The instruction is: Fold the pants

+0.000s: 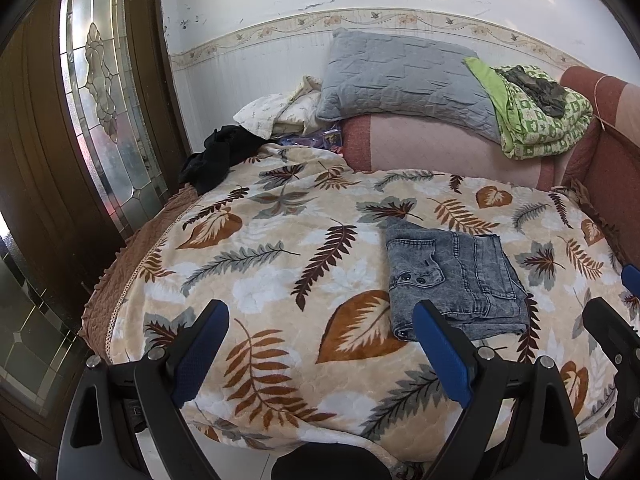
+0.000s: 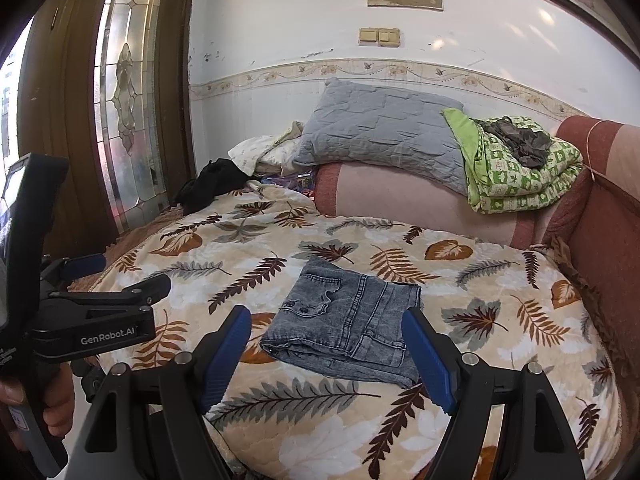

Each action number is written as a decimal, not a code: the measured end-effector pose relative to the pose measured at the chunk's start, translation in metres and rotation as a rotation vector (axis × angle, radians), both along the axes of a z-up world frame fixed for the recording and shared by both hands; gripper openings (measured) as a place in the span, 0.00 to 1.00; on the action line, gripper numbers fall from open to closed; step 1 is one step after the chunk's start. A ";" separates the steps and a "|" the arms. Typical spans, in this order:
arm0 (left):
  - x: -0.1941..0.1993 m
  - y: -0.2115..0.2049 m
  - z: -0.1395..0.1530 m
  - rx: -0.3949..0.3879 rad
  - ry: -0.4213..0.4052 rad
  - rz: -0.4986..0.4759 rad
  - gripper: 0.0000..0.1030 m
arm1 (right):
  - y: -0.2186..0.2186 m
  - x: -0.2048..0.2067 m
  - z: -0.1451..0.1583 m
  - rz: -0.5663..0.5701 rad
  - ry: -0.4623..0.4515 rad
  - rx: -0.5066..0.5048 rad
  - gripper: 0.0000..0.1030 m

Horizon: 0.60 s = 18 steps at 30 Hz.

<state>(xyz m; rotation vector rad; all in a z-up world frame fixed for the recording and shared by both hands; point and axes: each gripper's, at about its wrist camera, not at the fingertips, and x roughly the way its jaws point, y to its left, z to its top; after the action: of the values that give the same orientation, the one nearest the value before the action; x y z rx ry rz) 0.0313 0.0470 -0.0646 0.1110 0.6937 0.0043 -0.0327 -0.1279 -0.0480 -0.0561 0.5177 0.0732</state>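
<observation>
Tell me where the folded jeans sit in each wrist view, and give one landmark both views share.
Left wrist view: the folded jeans lie right of centre, just beyond the right-hand blue finger.
Right wrist view: the jeans lie near centre, framed between the open jaws.
Shared landmark: the grey pillow against the back wall.

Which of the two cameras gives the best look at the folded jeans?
The right wrist view: the folded jeans lie whole, centred between its open fingers. The left wrist view shows them off to the right, one blue finger overlapping their near edge.
</observation>
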 end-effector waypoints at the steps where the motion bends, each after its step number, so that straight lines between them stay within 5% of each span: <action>1: 0.000 0.000 0.001 0.001 -0.002 0.004 0.90 | 0.000 0.000 0.001 0.002 -0.001 -0.002 0.78; 18: -0.004 0.004 0.008 0.009 -0.020 0.016 0.90 | 0.005 -0.004 0.006 0.008 -0.012 -0.007 0.78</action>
<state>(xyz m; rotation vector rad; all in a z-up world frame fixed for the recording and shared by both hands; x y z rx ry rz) 0.0273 0.0509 -0.0566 0.1139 0.6744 0.0238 -0.0363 -0.1230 -0.0418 -0.0651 0.5061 0.0791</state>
